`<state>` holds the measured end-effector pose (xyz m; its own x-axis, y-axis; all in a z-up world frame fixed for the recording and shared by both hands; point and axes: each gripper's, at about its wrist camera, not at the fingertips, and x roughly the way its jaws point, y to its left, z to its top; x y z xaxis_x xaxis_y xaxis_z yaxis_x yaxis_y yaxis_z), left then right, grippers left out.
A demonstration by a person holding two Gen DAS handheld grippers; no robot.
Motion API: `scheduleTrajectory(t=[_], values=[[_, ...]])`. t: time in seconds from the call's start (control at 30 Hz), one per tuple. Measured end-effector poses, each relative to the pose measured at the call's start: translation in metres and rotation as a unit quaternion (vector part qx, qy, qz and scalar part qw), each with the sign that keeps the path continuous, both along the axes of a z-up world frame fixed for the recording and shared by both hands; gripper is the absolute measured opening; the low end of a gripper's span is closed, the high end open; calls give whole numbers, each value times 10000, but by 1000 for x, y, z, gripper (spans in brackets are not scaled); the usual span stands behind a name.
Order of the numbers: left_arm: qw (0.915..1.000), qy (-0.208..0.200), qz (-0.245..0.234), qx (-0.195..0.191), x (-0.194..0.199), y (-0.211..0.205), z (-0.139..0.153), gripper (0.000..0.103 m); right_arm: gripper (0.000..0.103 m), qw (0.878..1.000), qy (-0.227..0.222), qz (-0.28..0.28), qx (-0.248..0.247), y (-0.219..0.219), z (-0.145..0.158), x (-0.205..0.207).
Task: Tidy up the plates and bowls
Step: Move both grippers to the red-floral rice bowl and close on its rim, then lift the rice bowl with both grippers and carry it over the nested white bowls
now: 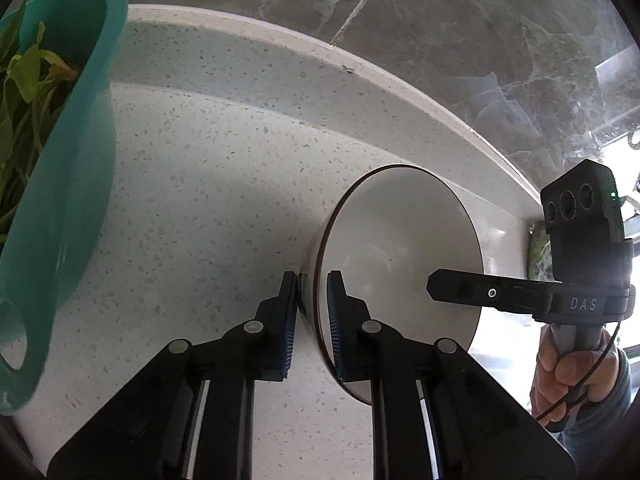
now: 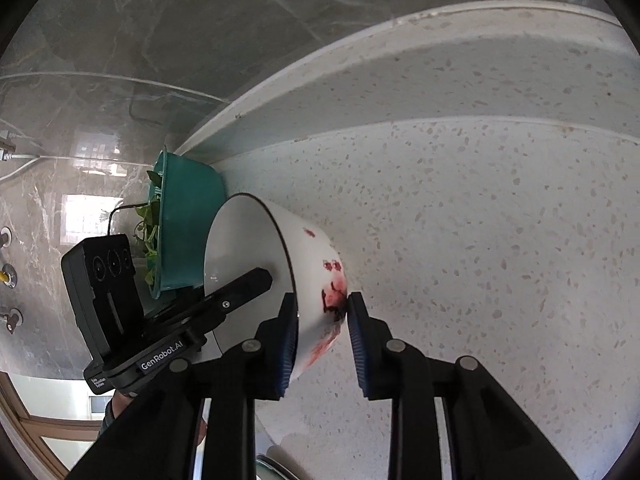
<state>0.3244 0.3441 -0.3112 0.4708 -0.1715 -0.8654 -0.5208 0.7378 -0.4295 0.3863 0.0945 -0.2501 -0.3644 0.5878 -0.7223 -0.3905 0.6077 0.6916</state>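
Observation:
A white bowl (image 1: 400, 248) with a dark rim and red flower marks on its outside (image 2: 316, 264) stands on the speckled counter. Both grippers hold it from opposite sides. In the left wrist view my left gripper (image 1: 312, 280) is shut on the near rim, one blue pad against the outer wall and the other inside. In the right wrist view my right gripper (image 2: 323, 300) clamps the bowl's wall, with one pad inside and the other on the red pattern. Each view shows one finger of the opposite gripper (image 1: 460, 290) (image 2: 244, 288) reaching inside the bowl.
A teal colander (image 1: 72, 160) (image 2: 184, 232) with green leaves stands close beside the bowl. The white speckled counter (image 1: 200, 208) ends in a raised ledge (image 1: 280, 52) under a grey marble wall. A hand (image 1: 568, 372) grips the right tool's handle.

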Motion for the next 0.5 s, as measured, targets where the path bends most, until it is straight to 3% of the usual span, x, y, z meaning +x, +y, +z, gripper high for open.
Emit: scheduleTrajectory(t=[0.5], values=[[9994,-18,-346,79,6,-55,48,13,27,9997,-134,-210,40,-47,43,-6]])
